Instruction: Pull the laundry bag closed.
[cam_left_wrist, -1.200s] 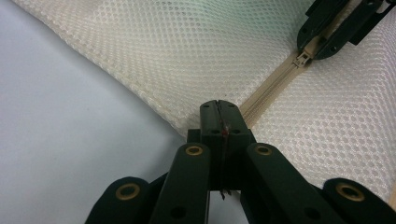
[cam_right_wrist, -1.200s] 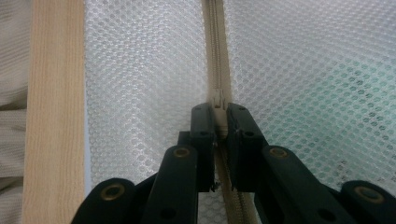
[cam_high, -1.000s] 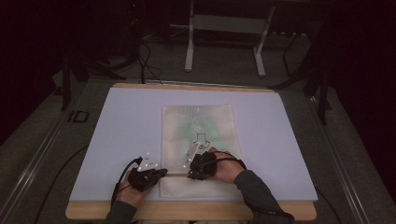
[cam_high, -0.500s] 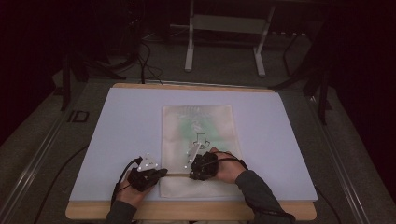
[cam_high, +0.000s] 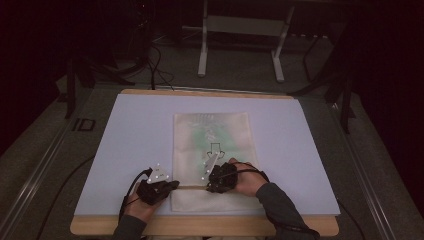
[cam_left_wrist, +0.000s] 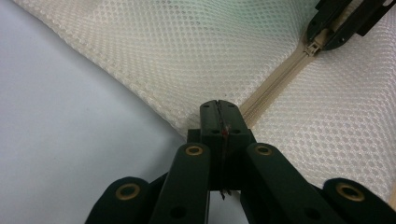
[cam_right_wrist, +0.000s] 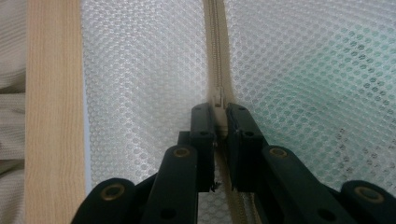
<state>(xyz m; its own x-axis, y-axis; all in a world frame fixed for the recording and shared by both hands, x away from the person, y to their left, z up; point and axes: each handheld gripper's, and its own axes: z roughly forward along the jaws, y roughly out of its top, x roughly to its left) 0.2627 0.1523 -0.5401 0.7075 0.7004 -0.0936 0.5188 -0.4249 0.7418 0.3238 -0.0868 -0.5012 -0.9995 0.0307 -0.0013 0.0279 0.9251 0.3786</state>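
One mesh bag (cam_high: 211, 145) is lying at the table's (cam_high: 125, 130) 6 o'clock edge; two grippers are working it: left gripper (cam_left_wrist: 219, 109) clamping the bag's edge, right gripper (cam_right_wrist: 219, 116) pinching the one zipper pull (cam_right_wrist: 217, 99).

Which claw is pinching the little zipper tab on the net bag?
The right claw. It squeezes the zipper tab on the net bag. The left claw only clamps the bag's edge at the zipper's end.

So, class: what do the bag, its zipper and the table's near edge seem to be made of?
Bag: cream mesh fabric, probably synthetic, with regular tiny holes, matt.
Zipper: beige woven tape; the slider looks like plastic, though that is uncertain.
Table edge: light wood, going by its fine grain lines.
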